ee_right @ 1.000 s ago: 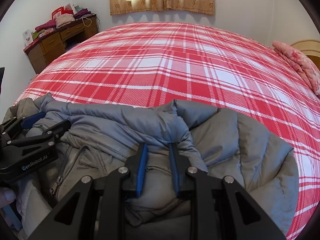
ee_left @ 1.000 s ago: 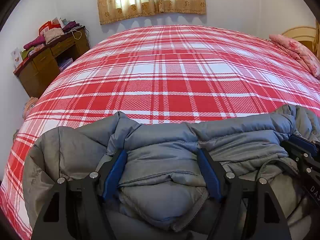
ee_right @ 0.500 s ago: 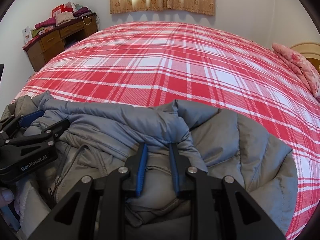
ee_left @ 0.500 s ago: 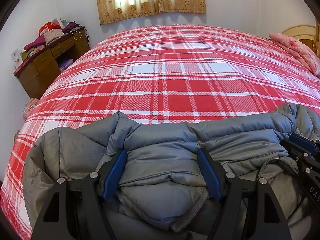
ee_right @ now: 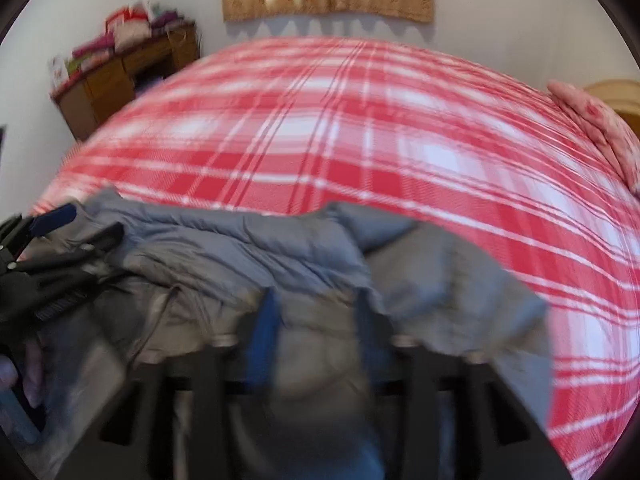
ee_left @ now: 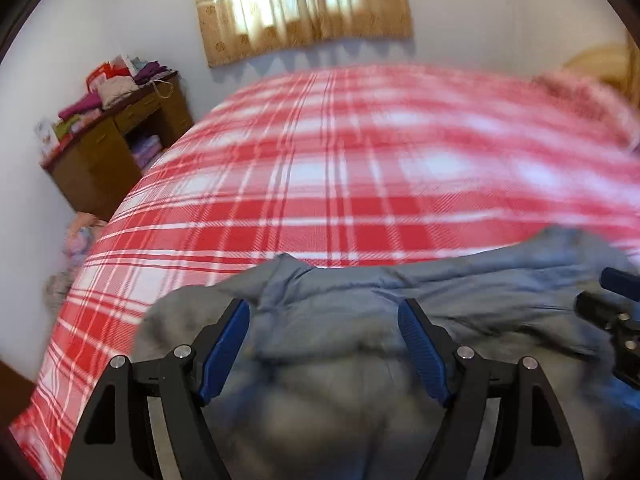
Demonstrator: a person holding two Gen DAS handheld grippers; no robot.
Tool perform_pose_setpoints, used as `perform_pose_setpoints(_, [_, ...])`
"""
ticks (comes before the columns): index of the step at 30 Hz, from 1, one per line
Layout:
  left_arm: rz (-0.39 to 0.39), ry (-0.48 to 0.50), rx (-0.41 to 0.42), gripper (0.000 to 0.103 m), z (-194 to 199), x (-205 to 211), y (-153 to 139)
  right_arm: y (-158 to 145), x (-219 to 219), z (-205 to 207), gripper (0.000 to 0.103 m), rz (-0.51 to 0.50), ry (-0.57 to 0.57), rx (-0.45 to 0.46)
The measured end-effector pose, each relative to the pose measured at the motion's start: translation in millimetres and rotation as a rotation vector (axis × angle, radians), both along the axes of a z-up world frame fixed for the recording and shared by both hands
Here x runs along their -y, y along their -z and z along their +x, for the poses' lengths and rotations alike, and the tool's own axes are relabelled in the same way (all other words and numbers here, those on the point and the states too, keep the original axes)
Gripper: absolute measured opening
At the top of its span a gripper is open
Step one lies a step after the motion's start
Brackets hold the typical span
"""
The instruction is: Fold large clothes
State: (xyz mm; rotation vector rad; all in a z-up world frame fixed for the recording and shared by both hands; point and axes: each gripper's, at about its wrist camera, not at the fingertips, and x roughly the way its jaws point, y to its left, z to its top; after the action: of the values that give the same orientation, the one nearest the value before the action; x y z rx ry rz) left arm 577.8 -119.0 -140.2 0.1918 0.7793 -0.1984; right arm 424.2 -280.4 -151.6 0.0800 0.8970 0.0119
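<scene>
The grey padded jacket (ee_left: 344,320) lay bunched at the near edge of the bed (ee_left: 360,184), its long axis running side to side between the two tools. The left tool (ee_left: 324,344) stood spread around a thick fold without pinching it. The right tool (ee_right: 316,336) was blurred, its fingers narrowly apart around a ridge of fabric; whether it pinched I cannot tell. This looked like gathering for a fold; next, a firm grip on both sides.

grey jacket (ee_left: 344,320), red-white plaid bedspread (ee_left: 340,184)
</scene>
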Motion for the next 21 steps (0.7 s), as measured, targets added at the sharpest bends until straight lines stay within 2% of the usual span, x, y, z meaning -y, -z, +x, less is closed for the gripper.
perform_pose_setpoints(3, [-0.011, 0.010, 0.046, 0.077, -57, -39, -29, -16, 25, -42, 0.071, -0.020, 0.010, 0.008])
perform_pose_setpoints(5, [0.000, 0.017, 0.060, 0.078, -96, -65, -31, -15, 40, -73, 0.071, 0.006, 0.011, -0.022])
perform_pose_setpoints(8, [0.050, 0.006, 0.039, 0.078, -163, -105, -16, -2, 52, -141, 0.075, 0.005, -0.019, -0.069])
perform_pose_setpoints(13, [0.038, -0.032, -0.056, 0.078, -252, -166, 17, 6, 74, -229, 0.077, 0.032, 0.018, -0.097])
perform_pose_setpoints(16, [0.084, -0.052, -0.065, 0.078, -296, -189, 30, 2, 81, -274, 0.080, 0.041, 0.074, -0.080])
perform_pose_setpoints(21, [0.032, -0.082, -0.108, 0.078, -339, -212, 48, 3, 77, -332, 0.083, 0.060, 0.116, -0.071])
